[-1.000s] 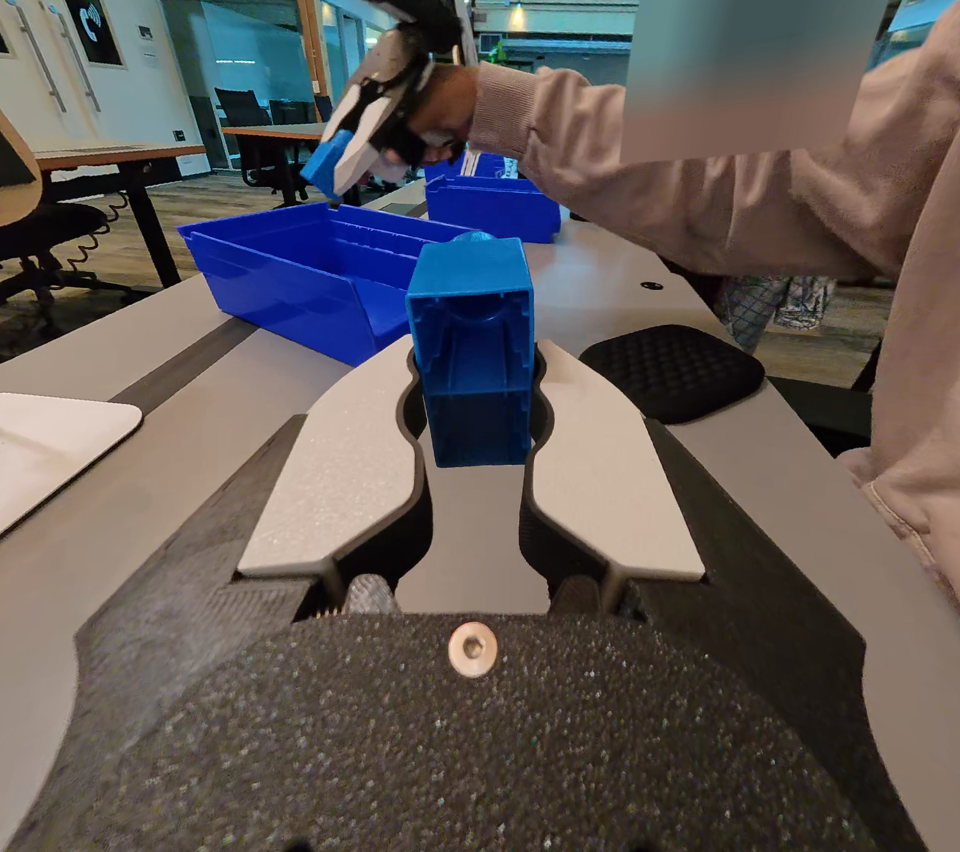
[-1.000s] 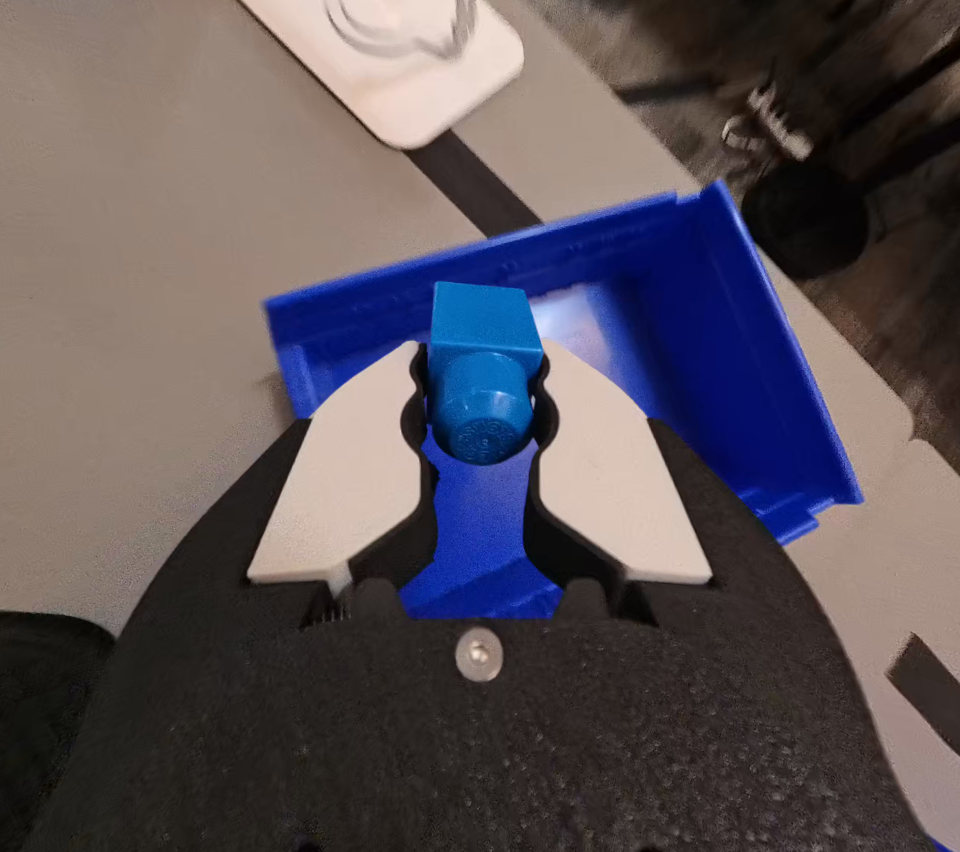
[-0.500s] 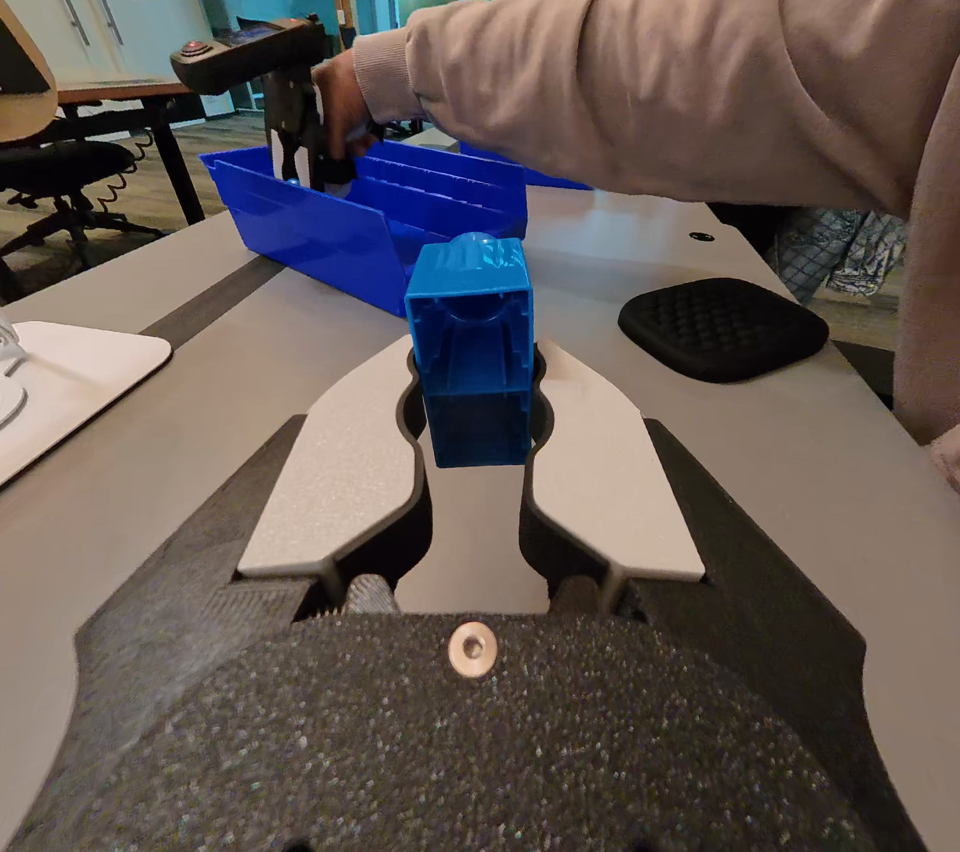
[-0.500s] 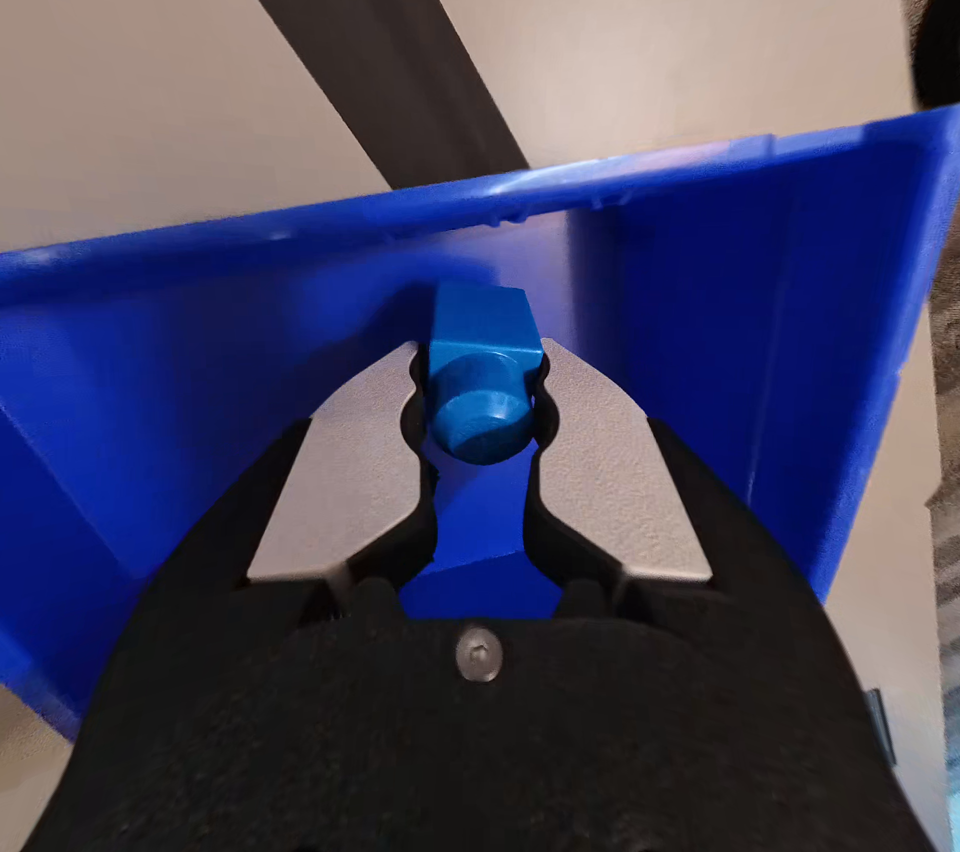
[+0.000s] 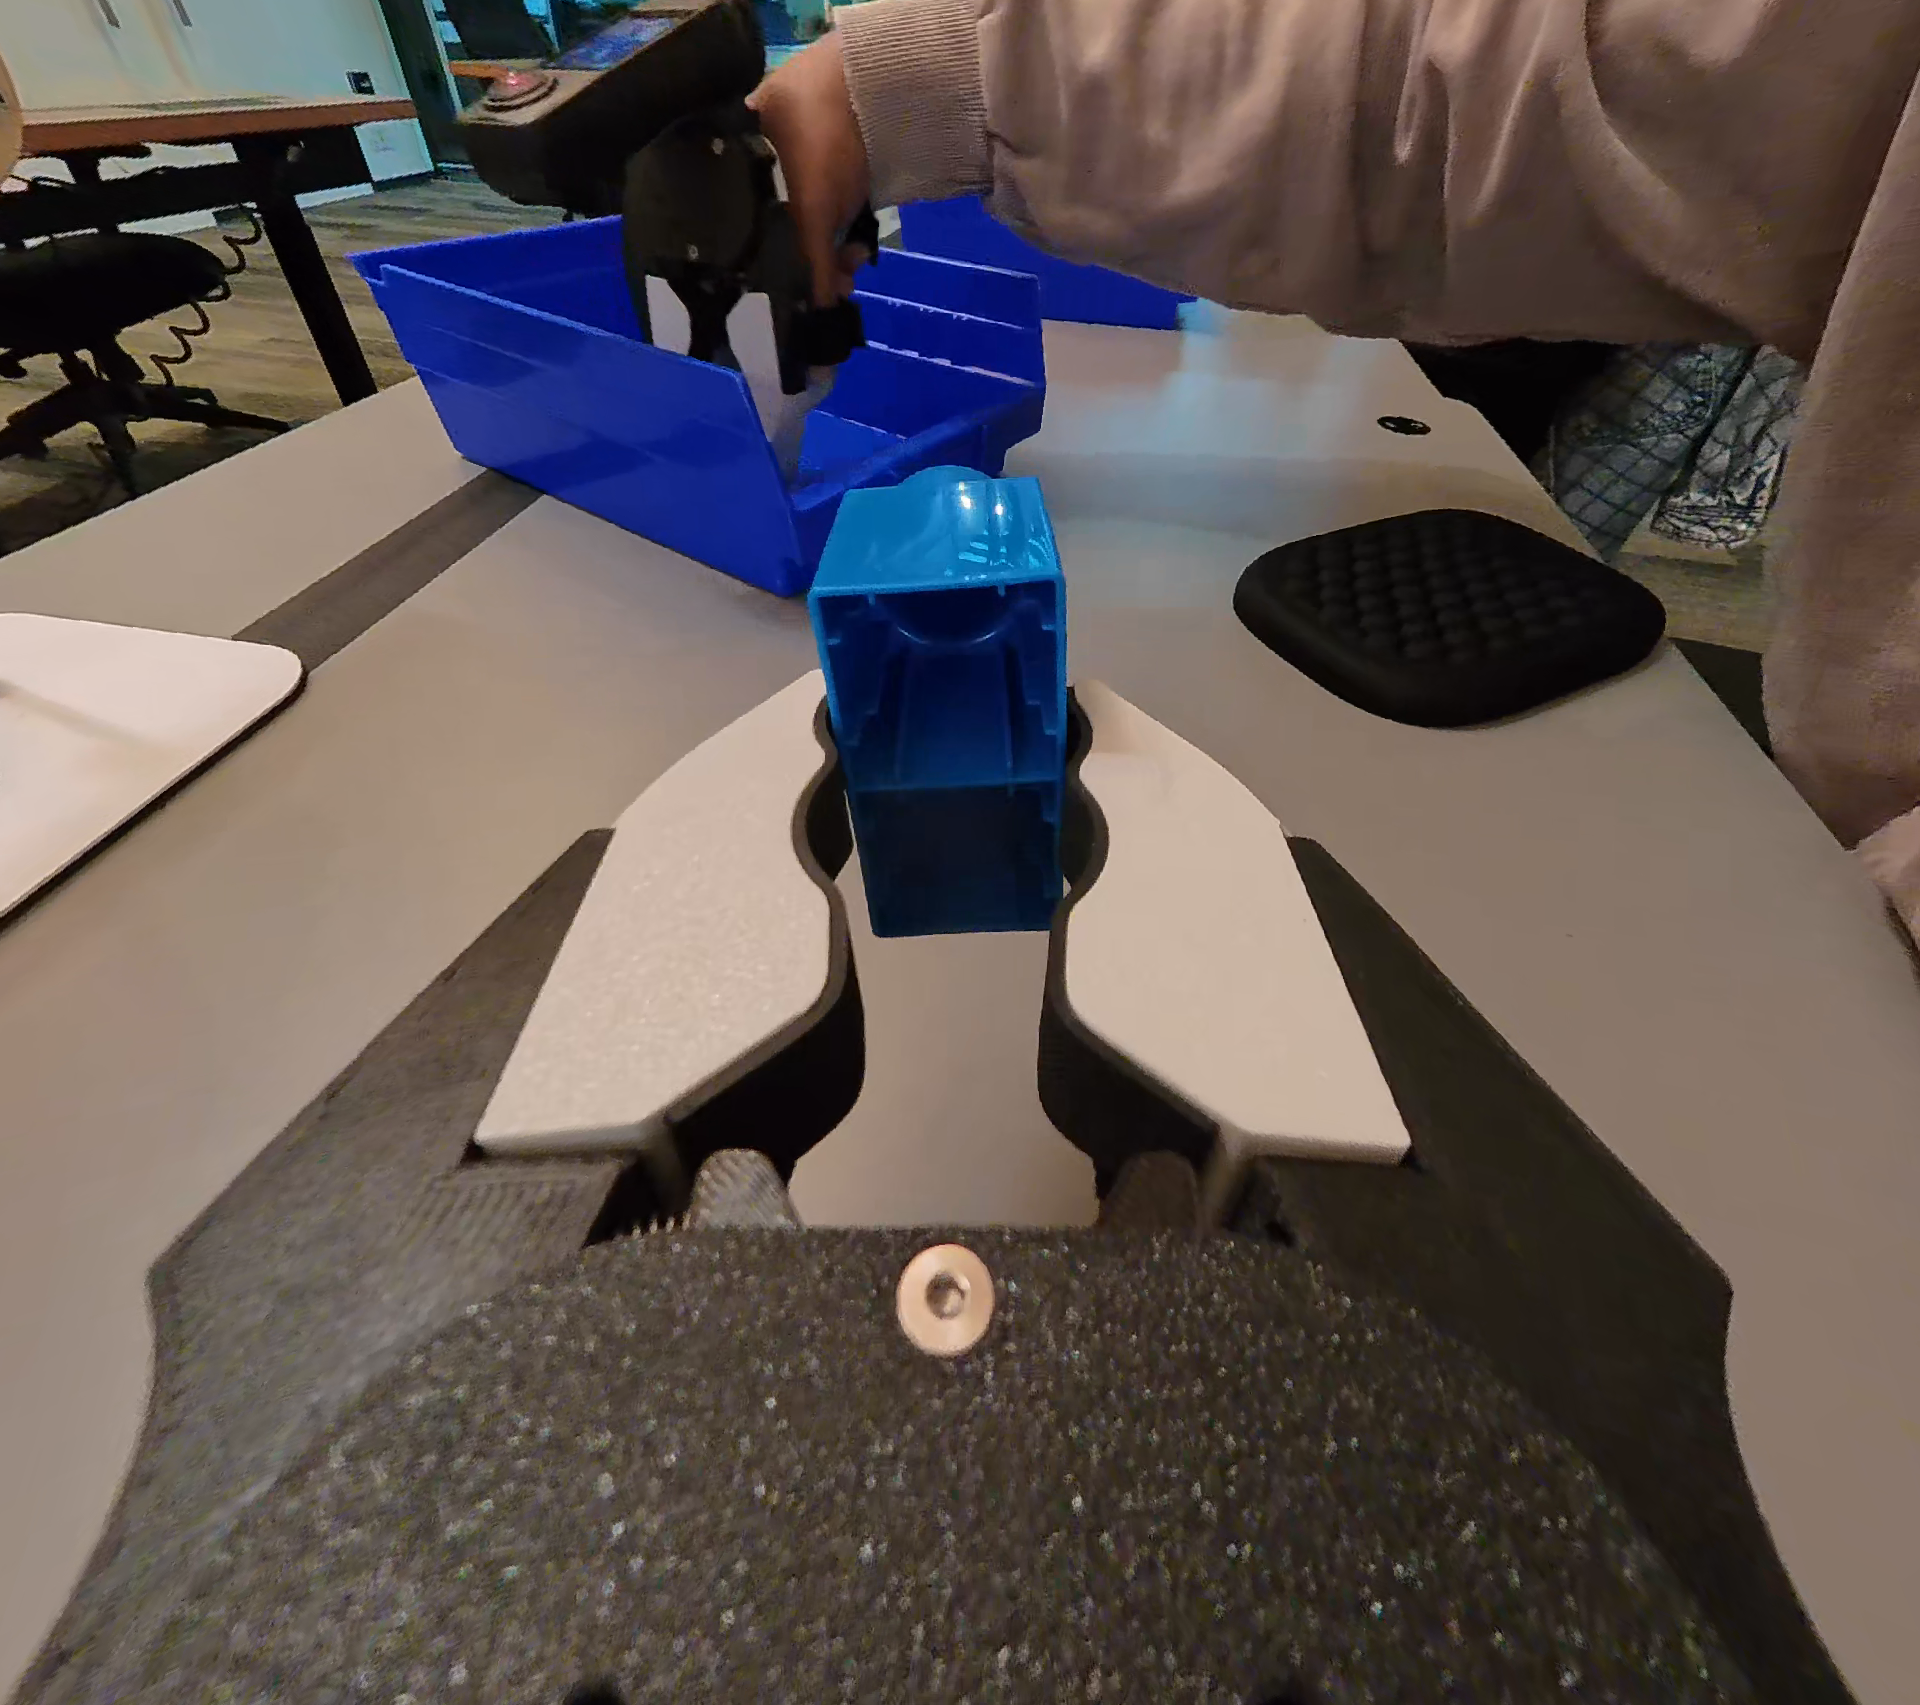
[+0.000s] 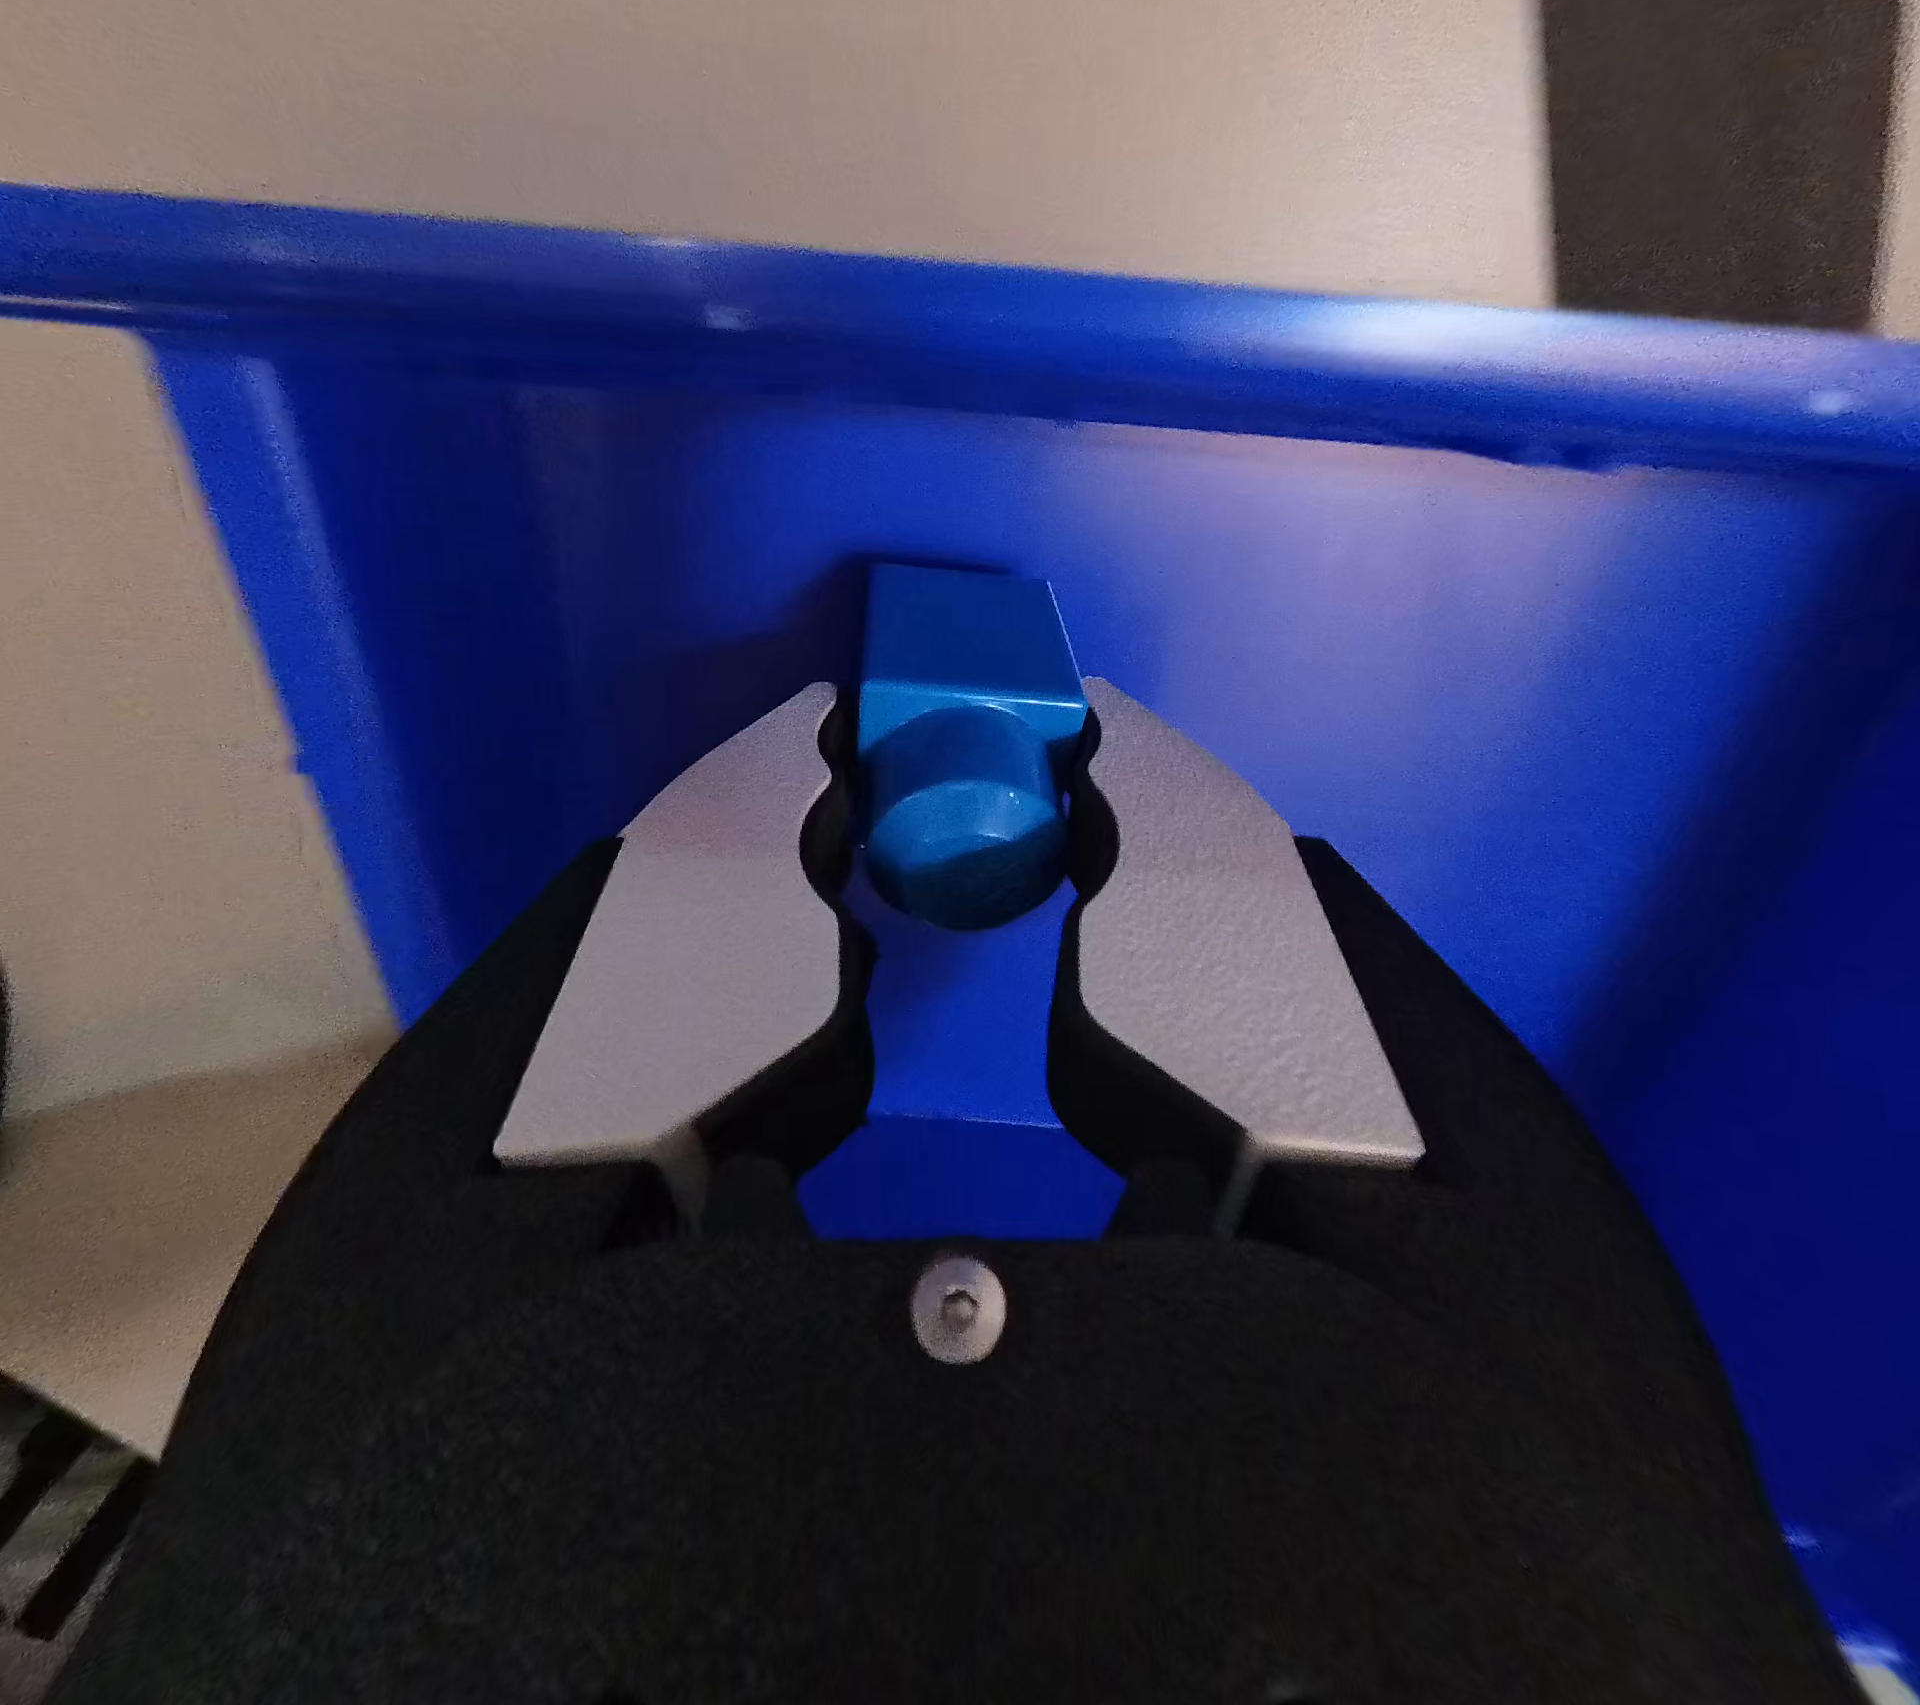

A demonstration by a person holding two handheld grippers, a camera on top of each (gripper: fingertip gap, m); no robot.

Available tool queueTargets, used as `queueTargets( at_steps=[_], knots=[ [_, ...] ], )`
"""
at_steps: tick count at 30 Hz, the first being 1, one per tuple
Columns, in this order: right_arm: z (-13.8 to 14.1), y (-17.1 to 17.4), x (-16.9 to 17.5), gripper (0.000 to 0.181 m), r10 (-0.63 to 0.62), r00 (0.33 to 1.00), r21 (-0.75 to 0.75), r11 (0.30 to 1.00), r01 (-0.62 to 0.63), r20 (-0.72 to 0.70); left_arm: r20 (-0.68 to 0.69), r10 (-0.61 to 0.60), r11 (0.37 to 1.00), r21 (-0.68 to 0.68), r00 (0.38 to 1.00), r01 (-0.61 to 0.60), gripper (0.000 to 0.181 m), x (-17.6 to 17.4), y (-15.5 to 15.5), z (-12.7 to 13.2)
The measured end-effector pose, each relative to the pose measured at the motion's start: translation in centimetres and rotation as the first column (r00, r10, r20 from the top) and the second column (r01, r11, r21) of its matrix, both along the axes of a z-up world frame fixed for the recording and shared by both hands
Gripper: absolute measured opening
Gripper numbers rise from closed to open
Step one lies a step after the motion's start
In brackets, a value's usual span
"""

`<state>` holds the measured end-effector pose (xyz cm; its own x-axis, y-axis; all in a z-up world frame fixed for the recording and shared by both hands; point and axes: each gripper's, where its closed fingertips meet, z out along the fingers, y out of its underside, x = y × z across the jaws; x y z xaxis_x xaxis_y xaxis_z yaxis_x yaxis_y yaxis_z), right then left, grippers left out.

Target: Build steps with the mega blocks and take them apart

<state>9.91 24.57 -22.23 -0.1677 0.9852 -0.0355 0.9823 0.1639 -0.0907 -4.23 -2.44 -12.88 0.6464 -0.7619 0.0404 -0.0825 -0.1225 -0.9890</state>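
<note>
My left gripper [image 5: 951, 720] is shut on a blue mega block [image 5: 945, 679], held above the grey table with its hollow underside facing the camera. My right gripper [image 6: 961, 710] is shut on a second, smaller blue block [image 6: 961, 668], its stud facing the camera, down inside the blue bin [image 6: 1351, 616]. In the left wrist view the right gripper [image 5: 769, 367] reaches down into the same bin [image 5: 582, 408], held by a hand in a beige sleeve; its block is hidden there by the bin wall.
A black dimpled pad [image 5: 1444, 611] lies at the right on the grey table [image 5: 416, 772]. A white pad [image 5: 114, 710] lies at the left edge. A second blue bin [image 5: 1039, 268] stands behind the sleeve. Office chairs and a desk are beyond the table. One gripper's finger ends stand about 30 cm off the other's.
The right gripper has come down from above the bin to deep inside it, still holding its block. The left gripper with its block has shifted slightly, bringing the bin closer in view.
</note>
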Motion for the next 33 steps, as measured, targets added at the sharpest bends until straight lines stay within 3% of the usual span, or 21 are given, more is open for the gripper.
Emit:
queueTargets(
  at_steps=[1,7,11,14,17,19,22,25,28,33],
  knots=[
    [0.0,-1.1,0.1,0.038,0.008,1.0,-0.004,1.0,-0.008,0.008,0.0,-0.001,1.0,-0.001,1.0,0.001,0.037,0.0,0.0,0.0],
    [-0.7,-3.0,-0.1,0.038,-0.005,0.999,0.056,0.998,0.002,0.052,-0.009,0.003,1.0,-0.005,1.0,-0.003,0.037,0.1,0.1,-0.2],
    [-0.2,-3.1,-0.2,0.06,-0.008,0.999,0.035,0.999,0.006,0.049,-0.009,0.016,1.0,-0.002,1.0,-0.016,0.037,-0.1,0.2,-0.2],
    [3.0,-2.6,-0.2,0.061,-0.012,1.0,0.06,0.998,0.013,-0.004,0.001,0.027,1.0,0.005,1.0,-0.027,0.037,-0.3,0.3,0.0],
    [8.3,-4.4,-2.8,0.057,0.005,0.97,0.062,0.998,0.01,-0.241,0.032,0.027,1.0,0.013,0.999,-0.028,0.037,-0.3,0.4,0.4],
    [12.0,-7.8,-5.7,0.056,0.057,0.886,0.034,0.998,-0.047,-0.461,0.07,0.021,1.0,0.02,0.997,-0.022,0.037,-0.2,0.5,0.9],
    [16.2,-14.9,-9.1,0.055,0.093,0.66,-0.033,0.984,-0.176,-0.745,0.158,0.01,0.999,0.036,0.987,-0.016,0.037,0.2,0.4,1.8],
    [17.1,-20.7,-10.6,0.052,0.041,0.498,-0.103,0.961,-0.258,-0.866,0.208,0.0,0.999,0.042,0.978,-0.009,0.037,0.6,0.3,2.4],
    [15.6,-24.1,-11.1,0.048,0.01,0.425,-0.12,0.953,-0.277,-0.905,0.197,-0.015,0.998,0.055,0.98,0.004,0.037,1.2,0.0,2.5],
    [13.7,-27.5,-11.6,0.042,-0.093,0.379,-0.222,0.923,-0.313,-0.921,0.193,-0.075,0.996,0.07,0.978,0.062,0.037,2.9,-0.9,2.8]
  ],
)
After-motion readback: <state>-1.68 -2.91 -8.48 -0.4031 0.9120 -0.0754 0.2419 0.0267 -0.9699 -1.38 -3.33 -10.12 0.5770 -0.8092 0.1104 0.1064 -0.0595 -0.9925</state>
